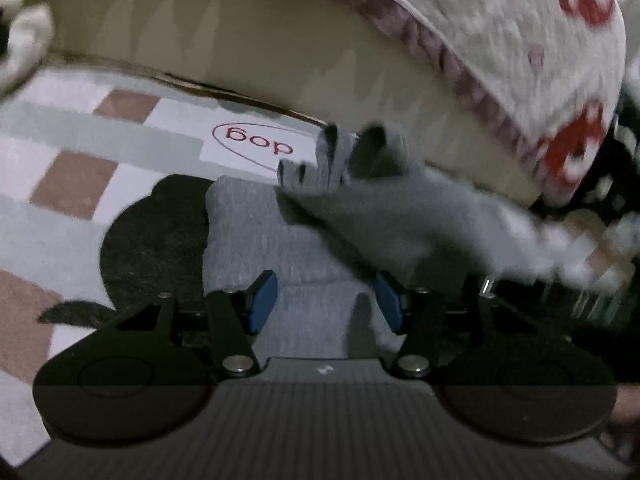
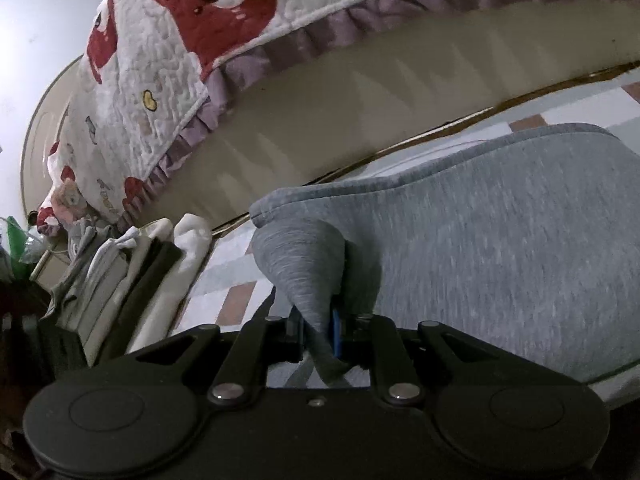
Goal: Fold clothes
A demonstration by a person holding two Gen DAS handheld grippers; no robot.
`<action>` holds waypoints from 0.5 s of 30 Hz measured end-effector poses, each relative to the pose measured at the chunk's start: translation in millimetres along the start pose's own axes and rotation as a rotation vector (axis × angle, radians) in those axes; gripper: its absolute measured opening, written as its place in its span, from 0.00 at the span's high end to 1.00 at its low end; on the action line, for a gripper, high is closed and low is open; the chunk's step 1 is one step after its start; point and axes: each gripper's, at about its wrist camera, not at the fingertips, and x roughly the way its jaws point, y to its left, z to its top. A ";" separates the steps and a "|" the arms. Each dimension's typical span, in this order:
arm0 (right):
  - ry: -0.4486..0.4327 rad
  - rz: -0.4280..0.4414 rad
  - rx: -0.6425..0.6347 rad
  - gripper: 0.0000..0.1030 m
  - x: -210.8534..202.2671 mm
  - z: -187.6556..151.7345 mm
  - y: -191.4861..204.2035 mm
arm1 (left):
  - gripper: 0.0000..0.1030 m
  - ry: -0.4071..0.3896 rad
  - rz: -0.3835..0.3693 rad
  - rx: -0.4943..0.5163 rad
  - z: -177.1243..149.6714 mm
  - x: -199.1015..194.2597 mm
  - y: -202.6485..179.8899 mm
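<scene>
The right gripper (image 2: 316,330) is pinching a bunched corner of the grey garment (image 2: 500,260) lying on the patterned rug (image 1: 60,176); that thin pinch may be slipping. The left gripper (image 1: 326,300) is hovering unclenched, empty, above it.

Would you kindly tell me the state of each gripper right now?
Left gripper: open, holding nothing, above the grey cotton garment.
Right gripper: closed on a bunched fold of that garment.
</scene>
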 end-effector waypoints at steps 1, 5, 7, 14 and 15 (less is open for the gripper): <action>0.009 -0.005 -0.016 0.80 1.4 -0.7 2.4 | 0.48 0.001 -0.033 -0.058 3.2 -4.1 7.7; 0.100 -0.032 -0.053 0.71 14.8 -3.0 9.5 | 0.48 -0.021 -0.146 -0.257 10.8 -19.9 39.1; 0.105 -0.033 -0.056 0.70 16.7 -3.8 10.1 | 0.48 -0.042 -0.199 -0.315 13.8 -26.7 48.9; 0.128 -0.035 -0.125 0.69 24.8 -10.0 26.0 | 0.47 -0.050 -0.201 -0.212 24.4 -33.0 34.7; 0.135 -0.033 -0.144 0.69 26.1 -11.5 30.2 | 0.47 -0.050 -0.199 -0.203 24.4 -32.8 33.2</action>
